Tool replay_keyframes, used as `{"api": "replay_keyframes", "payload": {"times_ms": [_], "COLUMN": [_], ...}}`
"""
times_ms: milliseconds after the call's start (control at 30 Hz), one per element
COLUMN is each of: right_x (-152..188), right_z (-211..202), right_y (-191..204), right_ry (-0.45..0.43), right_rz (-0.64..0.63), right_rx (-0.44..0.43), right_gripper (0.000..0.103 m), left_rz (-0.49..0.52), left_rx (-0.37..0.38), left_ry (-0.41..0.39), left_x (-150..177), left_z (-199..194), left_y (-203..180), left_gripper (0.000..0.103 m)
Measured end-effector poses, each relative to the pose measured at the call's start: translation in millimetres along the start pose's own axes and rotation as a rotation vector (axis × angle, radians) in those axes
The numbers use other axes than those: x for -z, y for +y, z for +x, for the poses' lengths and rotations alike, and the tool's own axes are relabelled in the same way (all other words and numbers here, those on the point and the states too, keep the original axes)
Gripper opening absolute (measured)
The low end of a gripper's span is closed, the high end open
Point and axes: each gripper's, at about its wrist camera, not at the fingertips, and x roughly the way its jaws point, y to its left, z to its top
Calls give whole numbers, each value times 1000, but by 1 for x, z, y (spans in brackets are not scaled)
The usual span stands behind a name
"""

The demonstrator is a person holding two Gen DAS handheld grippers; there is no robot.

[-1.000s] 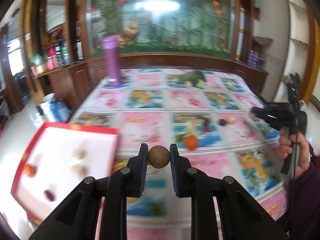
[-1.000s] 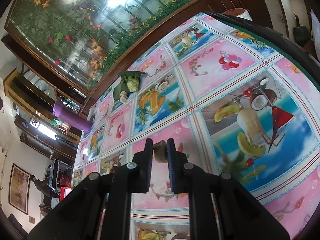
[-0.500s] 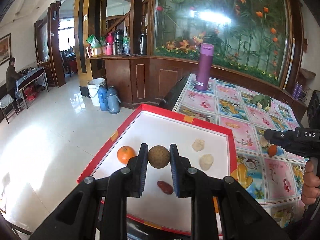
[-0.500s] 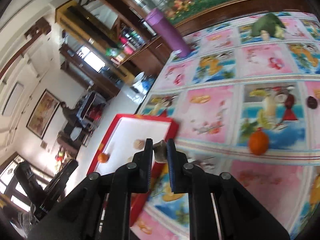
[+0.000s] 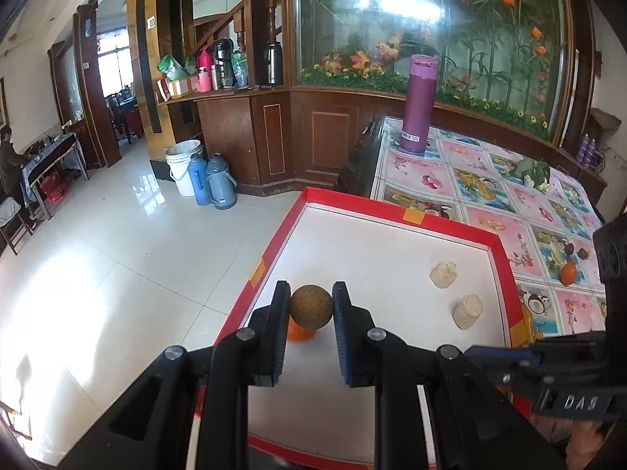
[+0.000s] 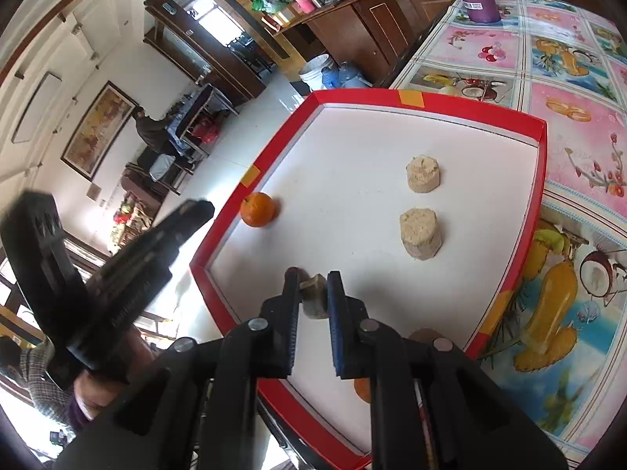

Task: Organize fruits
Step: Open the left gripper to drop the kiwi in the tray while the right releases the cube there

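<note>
1. The left tongs [image 5: 311,307] grip a round brown fruit [image 5: 311,306] above the near-left part of the red-rimmed white tray [image 5: 395,211].
2. The right tongs [image 6: 312,293] are clamped on a small tan chunk [image 6: 313,293], held over the tray's near edge.
3. On the tray floor lie an orange [image 6: 257,209] by the left rim and two pale cylindrical pieces [image 6: 420,233], apart from each other.
4. The tray sits at the end of the counter [image 5: 490,180], on its fruit-print cloth.
5. A purple flask [image 5: 419,103] stands upright at the far corner, and another orange fruit [image 5: 568,272] lies on the cloth, outside the tray.
</note>
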Motion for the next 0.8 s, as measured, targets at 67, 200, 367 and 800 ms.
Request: {"api": "replay_keyframes", "payload": {"times_ms": [67,200,367,800], "right_x": [2,7,12,12], "right_z": [7,12,24,21], "right_y": [-1,3,3,7], "right_ry": [10,13,34,47], "right_rz": [-7,-37,-55,-112], "right_rx": [20,56,86,77], "right_gripper": [16,16,16,18], "left_rz": [0,38,71,117], "left_rx": [15,36,23,-48], "left_ry": [34,123,223,307], "left_x": [-8,-19,-19,-15], "left_z": [13,45,77,89], "left_y": [-1,-9,-15,-23], "left_gripper": [20,20,20,27]}}
